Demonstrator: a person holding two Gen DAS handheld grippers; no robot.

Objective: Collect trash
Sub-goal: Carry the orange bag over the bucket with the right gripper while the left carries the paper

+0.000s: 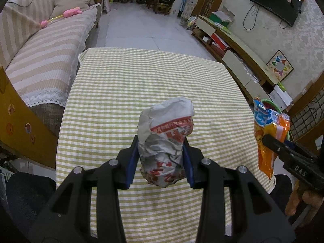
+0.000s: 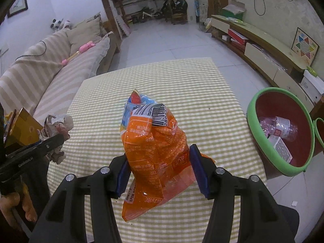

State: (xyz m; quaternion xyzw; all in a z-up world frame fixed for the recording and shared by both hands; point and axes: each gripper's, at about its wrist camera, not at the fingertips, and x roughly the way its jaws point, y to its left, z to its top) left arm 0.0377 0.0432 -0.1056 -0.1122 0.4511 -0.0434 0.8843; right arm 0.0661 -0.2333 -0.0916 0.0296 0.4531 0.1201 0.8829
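Note:
My left gripper (image 1: 161, 158) is shut on a crumpled white paper wrapper with red print (image 1: 166, 133) and holds it above the checked table (image 1: 141, 77). My right gripper (image 2: 160, 166) is shut on an orange snack bag (image 2: 154, 141) with a barcode at its top, also above the table. The right gripper and its bag show at the right edge of the left wrist view (image 1: 269, 137). The left gripper and the wrapper show at the left of the right wrist view (image 2: 57, 135). A green-rimmed red bin (image 2: 263, 141) with trash inside stands on the floor right of the table.
A striped sofa (image 1: 44, 60) runs along the table's left side. A low TV cabinet (image 2: 263, 46) lines the right wall. A second green rim (image 2: 319, 129) shows beside the bin. Tiled floor (image 1: 141, 26) lies beyond the table.

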